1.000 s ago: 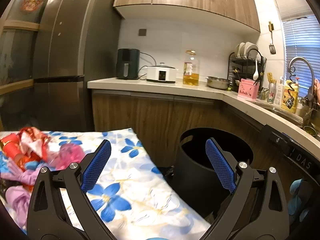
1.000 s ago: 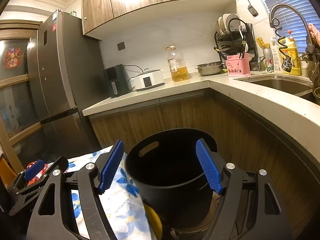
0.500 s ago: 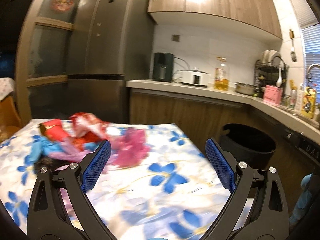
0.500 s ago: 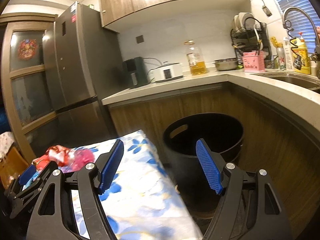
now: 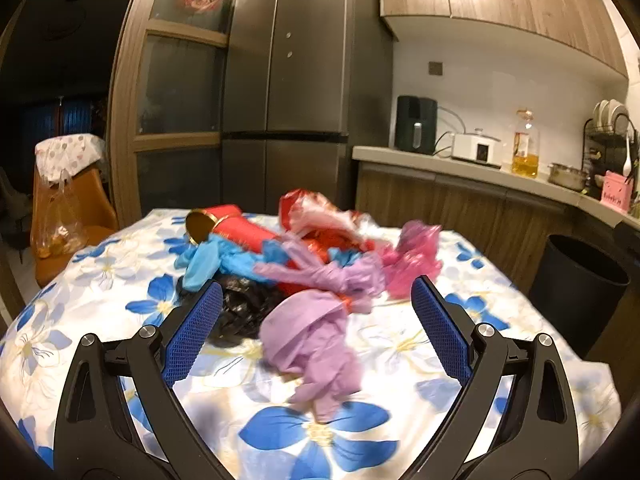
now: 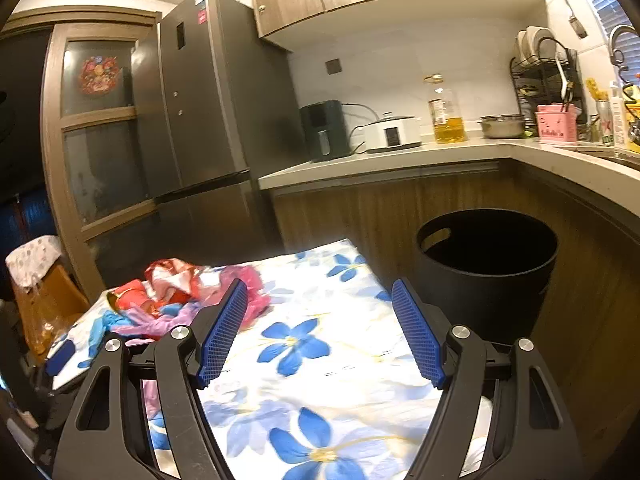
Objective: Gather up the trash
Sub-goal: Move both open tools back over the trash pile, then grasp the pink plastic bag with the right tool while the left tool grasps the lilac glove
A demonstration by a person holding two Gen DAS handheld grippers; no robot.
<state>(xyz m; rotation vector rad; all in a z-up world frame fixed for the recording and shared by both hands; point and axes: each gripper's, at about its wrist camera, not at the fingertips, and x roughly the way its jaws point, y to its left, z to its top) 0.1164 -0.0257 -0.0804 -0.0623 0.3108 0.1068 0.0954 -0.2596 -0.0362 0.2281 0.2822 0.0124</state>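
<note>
Black bin (image 6: 486, 276) — dark, contents unseen

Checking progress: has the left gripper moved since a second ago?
Yes. The left gripper has swung from the black bin toward the trash pile.

White tablecloth (image 5: 120, 312) w/ blue flowers, black bin (image 6: 486, 276), lilac bag (image 5: 312, 340)

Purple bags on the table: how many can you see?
2: one crumpled purple bag nearest the left tool, another purple bag just behind it against the red wrappers. More may be buried.
</note>
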